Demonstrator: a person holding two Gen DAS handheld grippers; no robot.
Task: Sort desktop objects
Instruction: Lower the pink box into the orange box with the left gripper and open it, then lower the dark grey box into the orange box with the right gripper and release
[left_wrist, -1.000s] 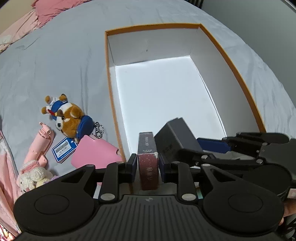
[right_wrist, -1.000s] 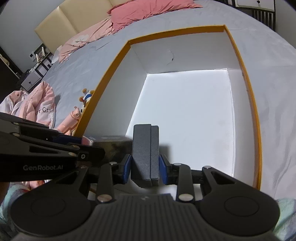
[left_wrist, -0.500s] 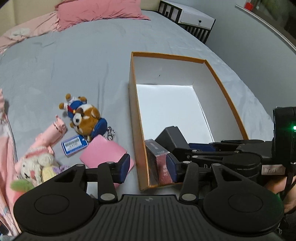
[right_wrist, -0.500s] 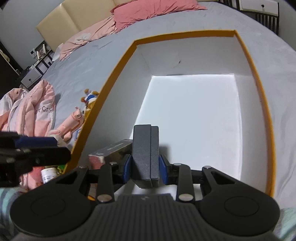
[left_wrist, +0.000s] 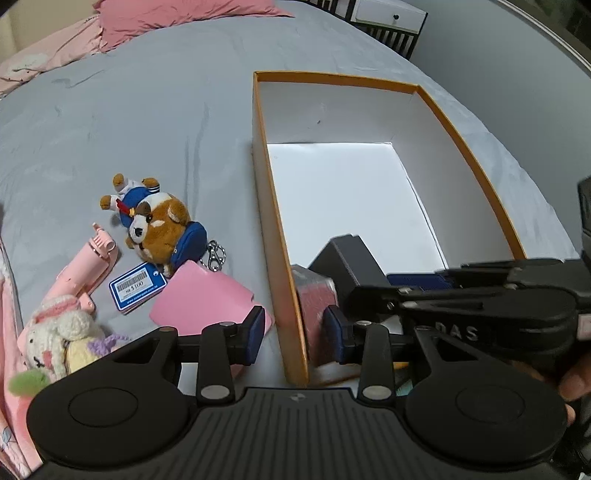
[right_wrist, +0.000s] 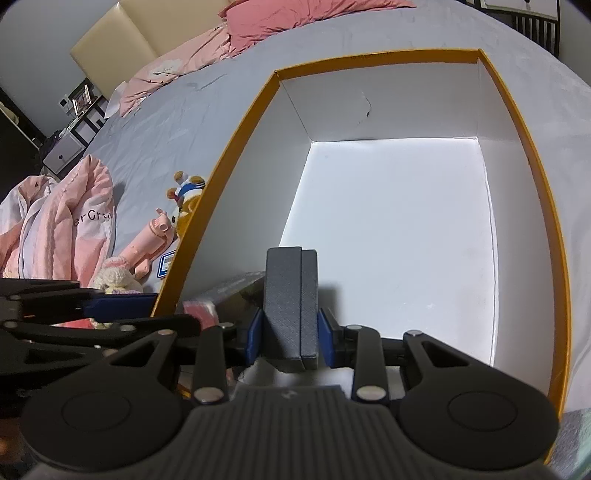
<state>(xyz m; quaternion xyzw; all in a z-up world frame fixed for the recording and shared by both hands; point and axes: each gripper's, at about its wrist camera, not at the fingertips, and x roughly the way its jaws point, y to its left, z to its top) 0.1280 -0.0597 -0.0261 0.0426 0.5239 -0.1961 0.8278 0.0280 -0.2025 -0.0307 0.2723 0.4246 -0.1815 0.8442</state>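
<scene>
Dark grey case (right_wrist: 291, 302): upright between my right gripper (right_wrist: 290, 334) pads, gripped on both flat sides, low centre of the right view, over the near end of the orange-rimmed box (right_wrist: 517, 122). In the left view the same case (left_wrist: 351, 266) sits lower right, inside the box (left_wrist: 271, 206).

Pink box (left_wrist: 316, 295): inside the orange-rimmed box, against its left wall at the near corner, blurred. My left gripper (left_wrist: 293, 334) straddles that wall, one pad outside, one inside near the pink box; jaws have just been closing but stand apart, neither pad pressing on anything.

Box floor beyond the two items is bare white.

Left view only, on the grey bed (left_wrist: 147, 110) left of the box: dog plush (left_wrist: 159, 225) with keyring, blue barcode tag (left_wrist: 136, 288), pink card (left_wrist: 203, 299), pink handheld gadget (left_wrist: 88, 266), white knitted toy (left_wrist: 62, 332).

Right view only: pink jacket (right_wrist: 62, 225) at left edge, pink pillows (right_wrist: 295, 18) and headboard (right_wrist: 114, 40) at top.
</scene>
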